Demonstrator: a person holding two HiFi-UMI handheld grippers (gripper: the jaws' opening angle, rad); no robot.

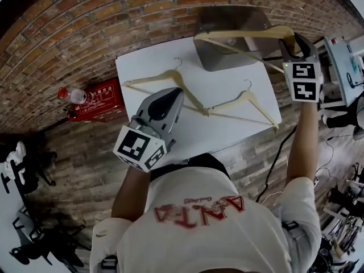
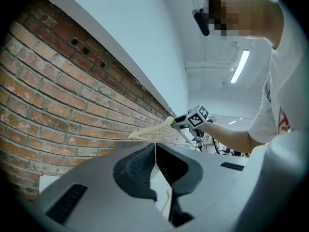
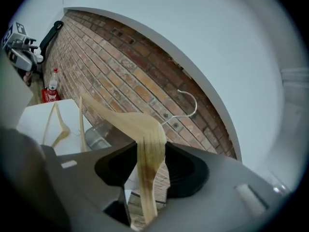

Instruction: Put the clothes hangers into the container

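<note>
My right gripper [image 1: 294, 45] is shut on one arm of a pale wooden hanger [image 1: 244, 36], which hangs in the air above the grey container [image 1: 227, 58] at the table's far edge. In the right gripper view the hanger [image 3: 145, 134] passes between the pads of the right gripper [image 3: 149, 166], its metal hook [image 3: 188, 105] pointing away. Two more wooden hangers lie on the white table [image 1: 148, 61]: one at the left [image 1: 165, 78] and one at the right [image 1: 242, 104]. My left gripper [image 1: 170, 95] hovers over the table between them, jaws together with nothing seen in them.
A brick wall runs behind the table. On the wooden floor to the left lies a red box [image 1: 99, 98] with a bottle [image 1: 71, 95] beside it. Cables and equipment [image 1: 341, 56] crowd the floor at the right.
</note>
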